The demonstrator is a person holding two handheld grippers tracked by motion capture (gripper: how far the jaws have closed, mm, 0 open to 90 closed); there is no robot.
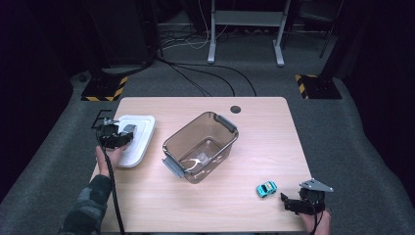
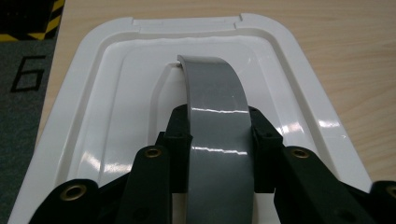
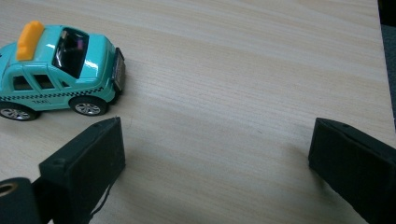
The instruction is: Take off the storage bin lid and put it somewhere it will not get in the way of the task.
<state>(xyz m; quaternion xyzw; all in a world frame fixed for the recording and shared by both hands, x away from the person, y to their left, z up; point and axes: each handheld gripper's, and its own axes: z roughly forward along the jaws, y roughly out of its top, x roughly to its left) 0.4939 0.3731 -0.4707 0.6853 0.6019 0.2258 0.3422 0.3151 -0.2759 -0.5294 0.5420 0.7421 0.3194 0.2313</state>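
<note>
Left gripper (image 1: 123,138): seen in the high view at the table's left edge, over the white lid. In the left gripper view its jaws are closed from both sides on the lid's grey handle (image 2: 217,135), so the handle is held.
White lid (image 2: 88,116): a rectangular lid with rounded corners, seen near the left edge of the table (image 1: 205,210), just left of the clear box and apart from it. Whether it rests on the wood or is lifted off it cannot be told.
Grey handle: a curved strap running along the middle of the lid, gripped partway along its length.
Clear box (image 1: 200,147): an open, brownish see-through container with grey clips at two ends, placed near the middle of the table, set at an angle.
Right gripper (image 1: 288,201): seen at the table's near right corner. Its jaws are spread wide apart and nothing is held between them; bare wood is seen in the gap.
Toy car (image 3: 58,70): a turquoise taxi with an orange roof sign, standing on its wheels just beside the right gripper, untouched.
</note>
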